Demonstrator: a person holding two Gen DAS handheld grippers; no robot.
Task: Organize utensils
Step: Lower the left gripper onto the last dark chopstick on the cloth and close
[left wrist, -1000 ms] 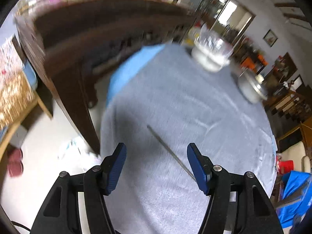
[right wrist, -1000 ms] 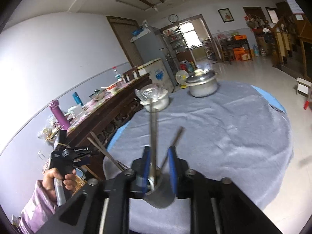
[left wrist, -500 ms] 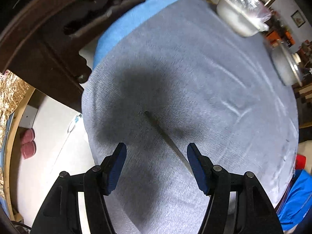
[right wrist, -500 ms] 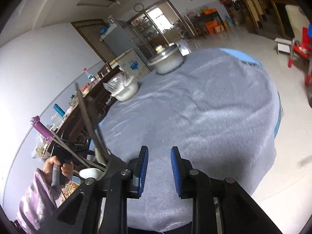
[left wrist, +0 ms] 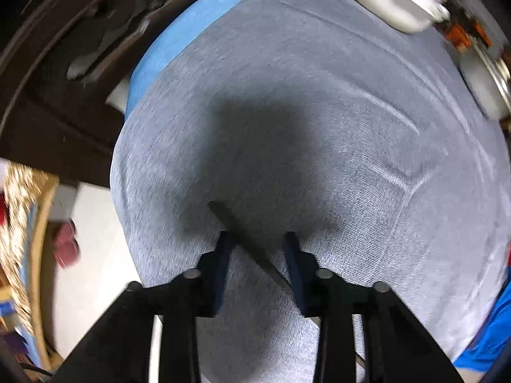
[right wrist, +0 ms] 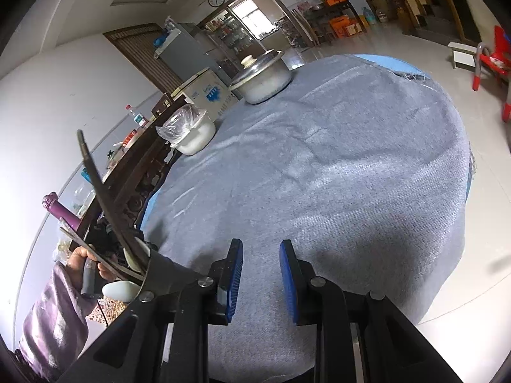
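The left claw (left wrist: pixel 255 239) points straight down at the grey-clothed surface (left wrist: pixel 351 159), its jaws closing with a single dark chopstick (left wrist: pixel 242 233) lying slantwise between them, running from about ten o'clock to four o'clock; the blue pads (left wrist: pixel 223 255) look not yet pressed on it, though motion blur makes contact hard to judge; the right claw (right wrist: pixel 261 255) stands slightly parted over bare cloth with nothing between its jaws. At its eight o'clock a dark holder (right wrist: pixel 163 271) carries more chopsticks (right wrist: pixel 105 201) and a pale spoon (right wrist: pixel 119 290), beside the person's left hand (right wrist: pixel 80 261). The risks, as I judge them: the chopstick is thin and lies flat, so the pads may close over it and pinch cloth instead, dragging the covering; because it crosses the jaws at an angle, a grip near one end could let it pivot or slip out on lifting; the holder leans, and its contents might spill if knocked. A covered white bowl (right wrist: pixel 194 134) and a lidded metal pot (right wrist: pixel 262 79) sit well apart at twelve o'clock, out of harm. Blue printing shows on a white chest (right wrist: pixel 207 92) beyond the surface; it is too small to read; a wall clock (right wrist: pixel 216 0) hangs above, its face illegible.
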